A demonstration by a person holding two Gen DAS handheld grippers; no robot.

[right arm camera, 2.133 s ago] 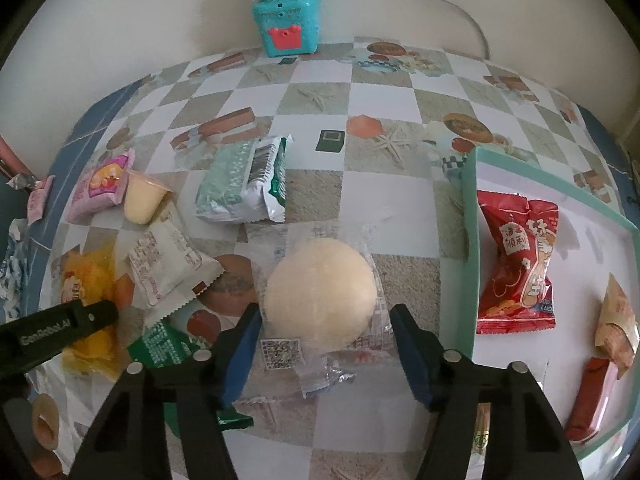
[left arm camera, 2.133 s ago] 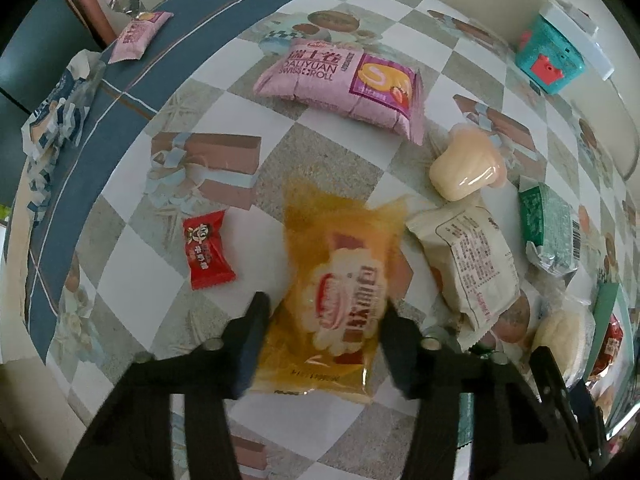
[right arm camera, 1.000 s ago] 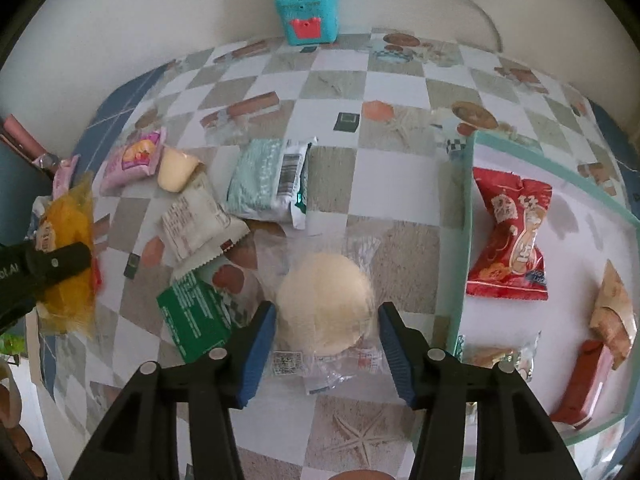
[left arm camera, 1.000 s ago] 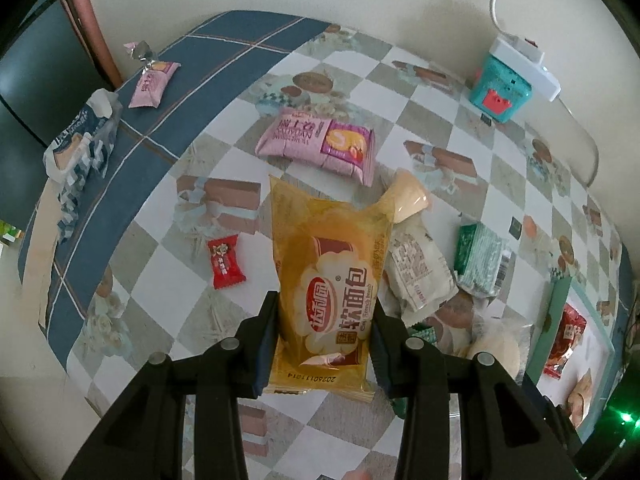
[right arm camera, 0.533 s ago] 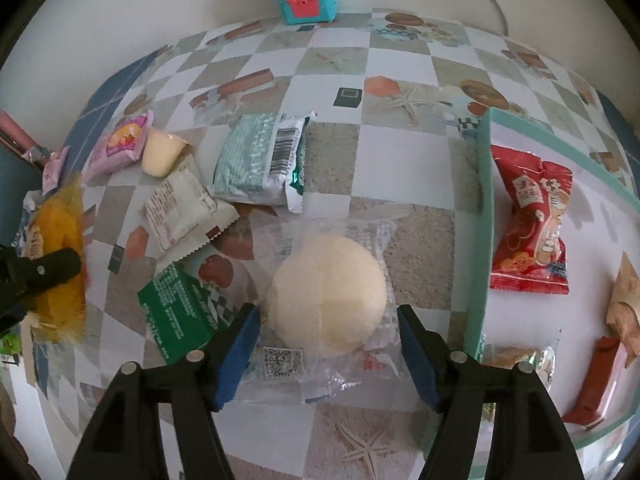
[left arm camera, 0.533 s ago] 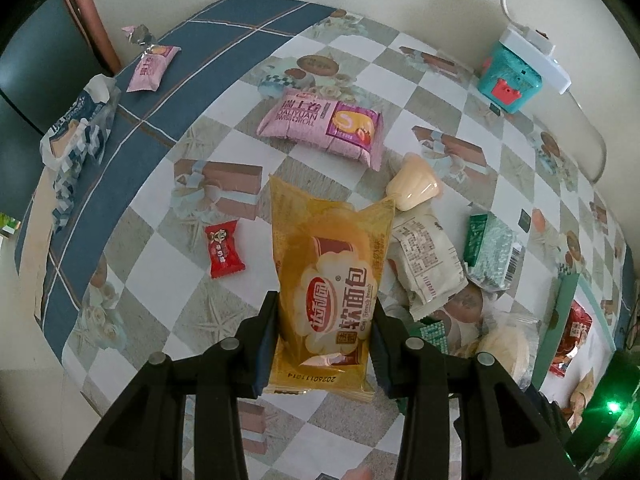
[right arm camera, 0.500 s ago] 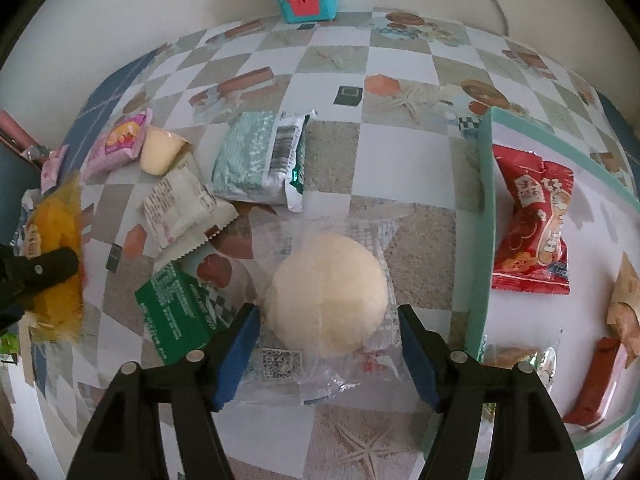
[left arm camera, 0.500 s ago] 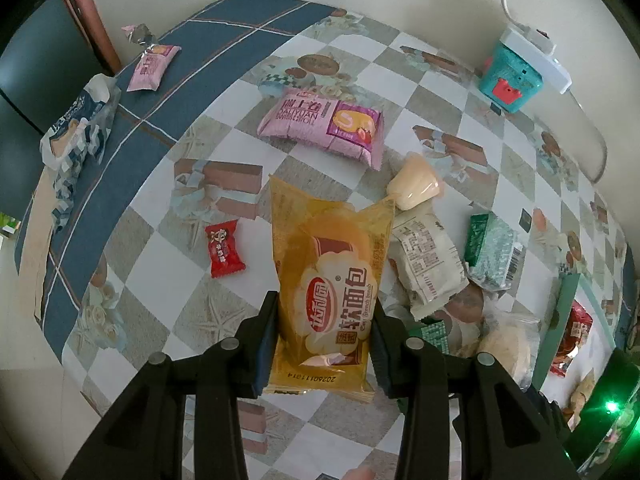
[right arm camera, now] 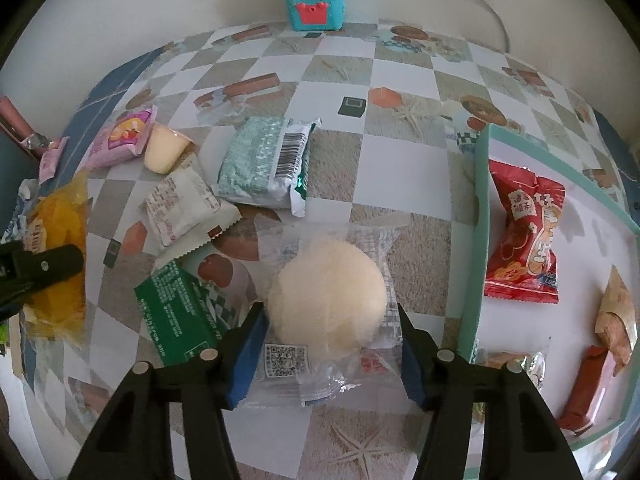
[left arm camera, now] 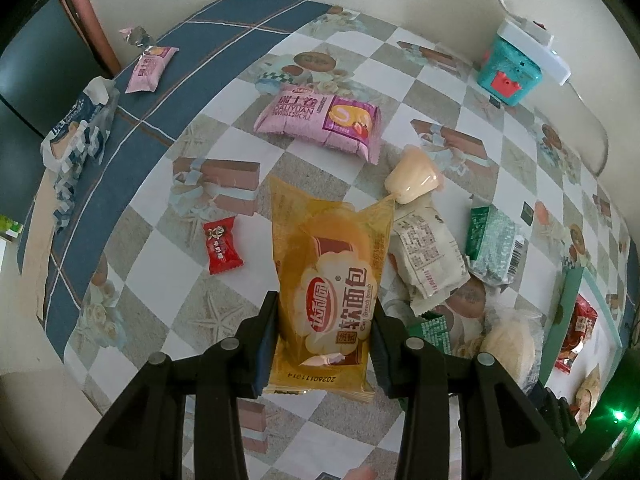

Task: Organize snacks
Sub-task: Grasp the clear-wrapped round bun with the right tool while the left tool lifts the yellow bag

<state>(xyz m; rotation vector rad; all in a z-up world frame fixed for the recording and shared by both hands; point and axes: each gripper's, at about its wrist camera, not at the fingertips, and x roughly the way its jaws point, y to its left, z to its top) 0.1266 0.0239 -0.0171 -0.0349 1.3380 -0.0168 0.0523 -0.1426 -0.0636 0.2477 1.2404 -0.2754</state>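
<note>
Checkered oilcloth covers the table. Lifted above it, the left gripper pinches a yellow bread packet reading "Soft French Bread". The right gripper, jaws just closing, brackets the wrapped round bun lying beside the tray's teal edge. Farther off, a pink "DALIYUAN SWISS ROLL" pack.

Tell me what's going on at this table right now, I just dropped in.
Someone is sorting snacks with two handheld grippers. The left gripper is clamped on a yellow bread packet held above the table. The right gripper straddles a round bun in clear wrap lying on the checked tablecloth; its fingers have just been closing on it. A teal tray to the right already holds a red packet and a few others. Several snacks are still loose.
</note>
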